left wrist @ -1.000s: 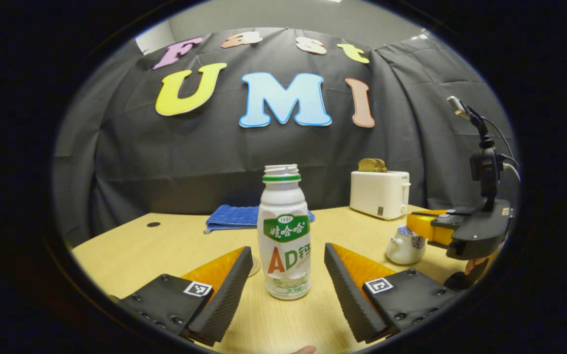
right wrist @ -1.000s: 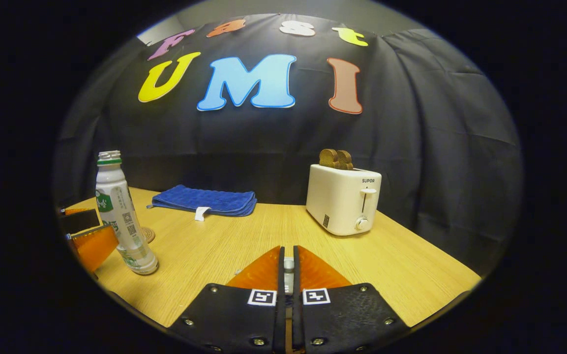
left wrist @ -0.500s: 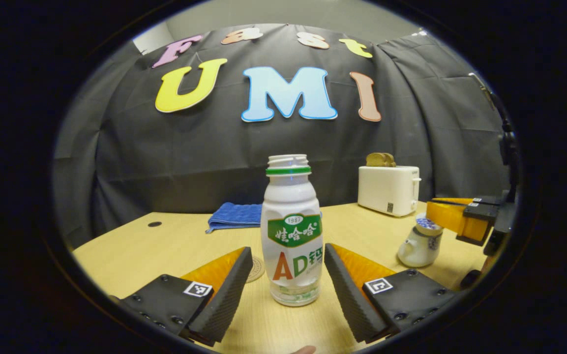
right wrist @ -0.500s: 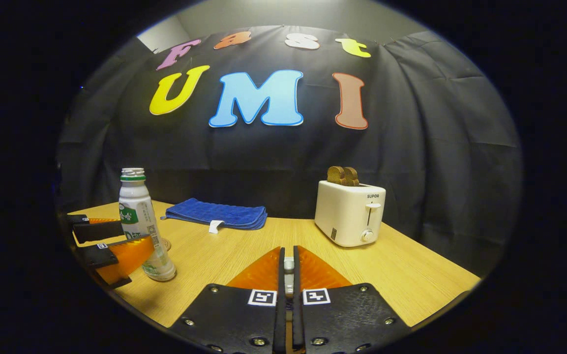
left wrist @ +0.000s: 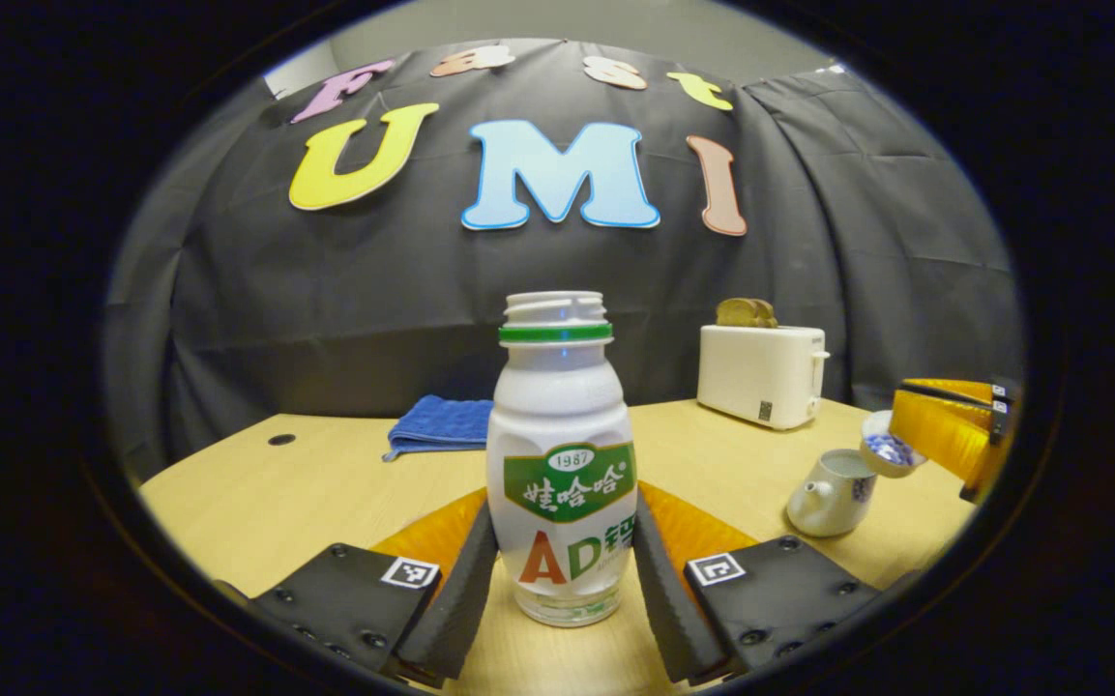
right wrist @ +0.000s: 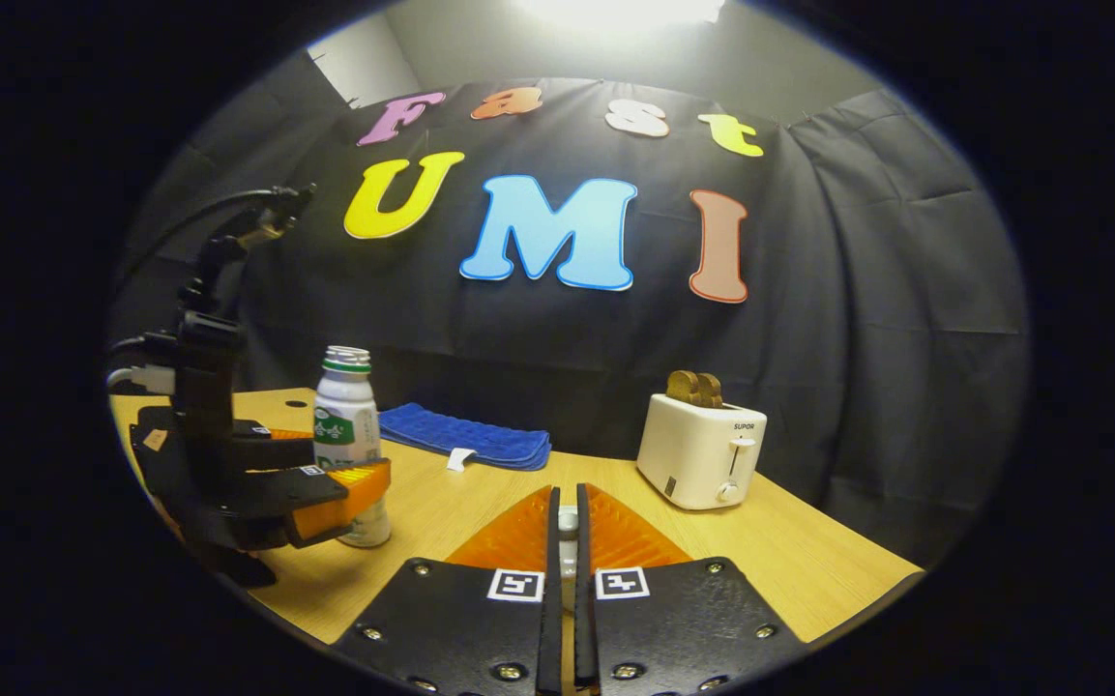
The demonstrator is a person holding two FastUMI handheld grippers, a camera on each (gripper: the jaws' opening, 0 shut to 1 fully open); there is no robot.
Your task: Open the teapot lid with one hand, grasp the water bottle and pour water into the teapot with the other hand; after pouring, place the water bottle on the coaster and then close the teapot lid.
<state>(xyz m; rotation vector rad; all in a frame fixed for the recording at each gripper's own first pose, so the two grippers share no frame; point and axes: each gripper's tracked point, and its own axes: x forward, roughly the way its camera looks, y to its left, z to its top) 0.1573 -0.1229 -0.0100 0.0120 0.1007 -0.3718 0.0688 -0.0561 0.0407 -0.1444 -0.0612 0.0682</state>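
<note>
One water bottle (left wrist: 562,464) stands on the table (left wrist: 325,483), clamped by the left claw (left wrist: 562,580). One teapot (left wrist: 833,493) sits open; the right claw (right wrist: 567,527) pinches its one lid (left wrist: 891,454).

White bottle (left wrist: 562,454), blue towel (left wrist: 433,424), white toaster (left wrist: 760,372)

Left gripper (left wrist: 562,590) level and low, jaws closed in against both sides of the water bottle (left wrist: 562,464), right gripper (right wrist: 565,527) raised, level, jaws pinched tight on the teapot lid (left wrist: 888,454), tilted up
</note>
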